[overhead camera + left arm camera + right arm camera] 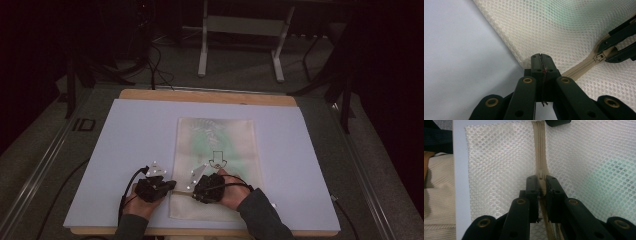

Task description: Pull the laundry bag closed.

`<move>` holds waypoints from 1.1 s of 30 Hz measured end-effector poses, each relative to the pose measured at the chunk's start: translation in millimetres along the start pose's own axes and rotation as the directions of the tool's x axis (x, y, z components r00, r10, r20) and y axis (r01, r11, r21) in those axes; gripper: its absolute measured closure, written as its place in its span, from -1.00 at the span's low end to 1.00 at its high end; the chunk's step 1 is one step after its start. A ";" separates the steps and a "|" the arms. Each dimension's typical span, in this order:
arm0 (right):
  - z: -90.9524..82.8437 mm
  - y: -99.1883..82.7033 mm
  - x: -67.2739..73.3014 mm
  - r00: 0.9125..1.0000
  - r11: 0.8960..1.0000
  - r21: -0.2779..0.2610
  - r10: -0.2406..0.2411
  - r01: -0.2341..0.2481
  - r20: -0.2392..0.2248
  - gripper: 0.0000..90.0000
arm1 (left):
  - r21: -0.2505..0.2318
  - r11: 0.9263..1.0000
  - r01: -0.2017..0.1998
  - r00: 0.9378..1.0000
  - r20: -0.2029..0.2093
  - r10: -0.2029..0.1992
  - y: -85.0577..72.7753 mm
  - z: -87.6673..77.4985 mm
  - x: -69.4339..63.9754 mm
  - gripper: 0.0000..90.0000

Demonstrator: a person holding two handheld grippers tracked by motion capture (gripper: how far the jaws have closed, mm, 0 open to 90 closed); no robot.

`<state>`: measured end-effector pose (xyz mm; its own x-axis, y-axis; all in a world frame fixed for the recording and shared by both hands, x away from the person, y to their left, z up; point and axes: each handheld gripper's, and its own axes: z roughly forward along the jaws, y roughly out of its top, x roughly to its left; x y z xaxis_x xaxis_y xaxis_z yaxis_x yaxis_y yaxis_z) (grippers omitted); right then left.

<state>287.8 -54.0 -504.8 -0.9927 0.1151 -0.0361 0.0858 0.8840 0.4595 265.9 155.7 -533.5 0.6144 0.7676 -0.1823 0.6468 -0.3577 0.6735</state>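
Both forearms enter from the near table edge, hands low and close together over the near end of the mesh bag (215, 150), which lies flat on the pale blue board (125, 150) at mid-table. Left gripper (541, 55): held low, nearly level, jaws pressed fully together at the bag's edge, right where the zipper (584, 66) ends; whether any mesh is caught between the pads cannot be told. Right gripper (541, 178): angled down along the zipper line, jaws pinching the beige zipper pull (541, 173) between the pads. Bag material: cream honeycomb mesh, soft, slightly rippled, semi-transparent, with a green item (616, 170) blurred inside. Zipper tape is beige woven fabric with fine teeth. Gripper jaws are matte black with brass-coloured pivot rivets.
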 end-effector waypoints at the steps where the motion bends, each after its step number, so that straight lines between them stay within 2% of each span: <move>1: 0.0 0.0 0.1 1.000 1.000 0.000 -0.001 0.001 0.000 0.82 | 0.000 1.000 0.000 1.000 0.000 0.000 0.0 0.0 0.0 0.99; 10: -2.7 -0.8 0.5 1.000 1.000 0.004 -0.007 0.007 0.005 0.82 | 0.002 1.000 0.004 1.000 0.003 -0.004 0.1 -0.2 0.4 0.99; 33: -15.1 -24.3 -1.7 1.000 1.000 0.007 0.012 -0.012 0.007 0.82 | 0.002 1.000 0.001 1.000 -0.002 -0.001 -0.1 -0.2 -0.2 0.99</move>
<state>286.1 -82.5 -502.5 -0.9910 0.1288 -0.0368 0.0982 0.8856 0.4540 265.6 155.6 -533.3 0.6127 0.7690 -0.1820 0.6486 -0.3578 0.6718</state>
